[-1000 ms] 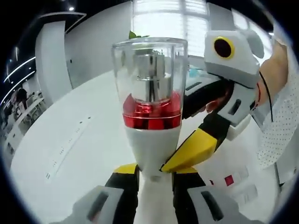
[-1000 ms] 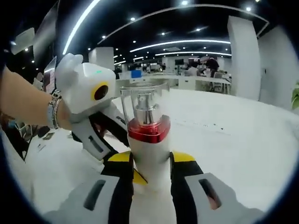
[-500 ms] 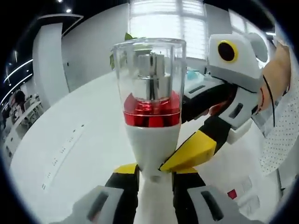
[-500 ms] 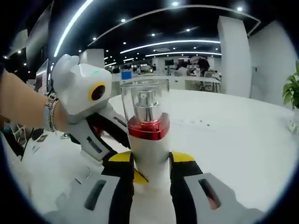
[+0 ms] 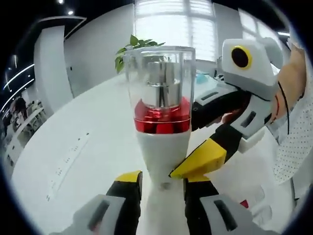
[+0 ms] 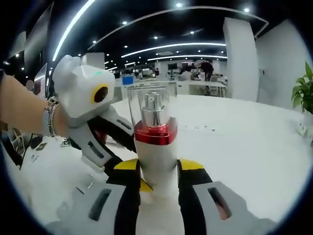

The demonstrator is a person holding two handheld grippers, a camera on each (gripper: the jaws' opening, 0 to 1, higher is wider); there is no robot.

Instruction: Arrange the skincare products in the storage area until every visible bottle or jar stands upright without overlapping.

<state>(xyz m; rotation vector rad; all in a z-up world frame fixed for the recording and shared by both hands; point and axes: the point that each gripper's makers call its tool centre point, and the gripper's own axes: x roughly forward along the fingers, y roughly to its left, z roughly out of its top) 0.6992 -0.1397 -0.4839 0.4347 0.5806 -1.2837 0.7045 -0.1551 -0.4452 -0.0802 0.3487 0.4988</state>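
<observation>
A pump bottle with a white body, red collar and clear cap stands upright between the jaws of my left gripper, which is shut on its lower body. The right gripper reaches in from the right, its yellow fingertip against the same bottle. In the right gripper view the bottle sits between the jaws of my right gripper, shut on it. The left gripper comes in from the left, held by a hand with a bracelet. The bottle's base is hidden behind the jaws.
A wide white table lies under the bottle. A green plant stands at its far side, and leaves of a plant also edge the right gripper view. Small red-marked items lie low on the right. A dotted sleeve is on the right.
Both grippers keep their hold on the bottle. The views have swung a little, bringing the plant into sight in each.
</observation>
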